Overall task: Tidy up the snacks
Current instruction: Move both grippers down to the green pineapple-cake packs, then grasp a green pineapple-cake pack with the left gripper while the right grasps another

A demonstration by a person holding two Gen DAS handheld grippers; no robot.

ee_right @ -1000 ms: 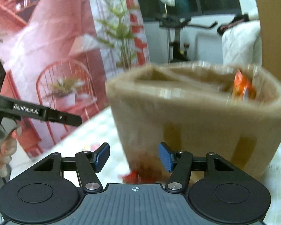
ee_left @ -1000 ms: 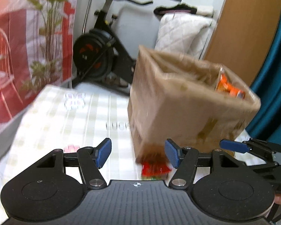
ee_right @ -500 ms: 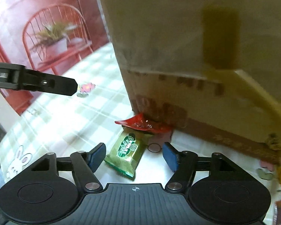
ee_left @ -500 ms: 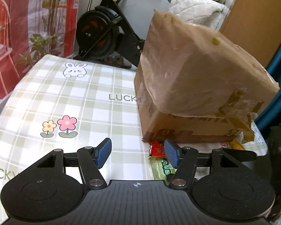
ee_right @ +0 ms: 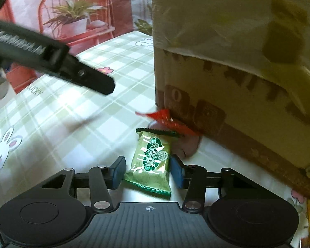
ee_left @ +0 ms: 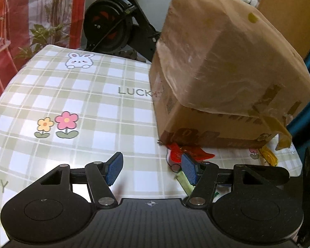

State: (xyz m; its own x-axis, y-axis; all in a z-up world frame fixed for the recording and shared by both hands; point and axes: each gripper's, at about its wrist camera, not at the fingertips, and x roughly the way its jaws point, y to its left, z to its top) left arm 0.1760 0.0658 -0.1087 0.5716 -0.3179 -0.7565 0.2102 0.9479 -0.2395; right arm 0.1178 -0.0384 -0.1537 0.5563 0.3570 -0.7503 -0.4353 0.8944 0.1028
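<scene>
Checked tablecloth [ee_left: 76,95] w/ cardboard box [ee_left: 217,72]; exercise bike [ee_left: 111,24] behind.

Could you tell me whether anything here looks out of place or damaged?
Yes. The box lies tipped over on the table, pinning a red packet under its edge. A green packet and a yellow one lie spilled beside it.

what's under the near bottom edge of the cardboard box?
A red wrapper pokes out from under the cardboard box; how far it runs beneath is hidden. The green snack packet lies clear of the box on the checked tablecloth, between the right gripper's jaws.
</scene>
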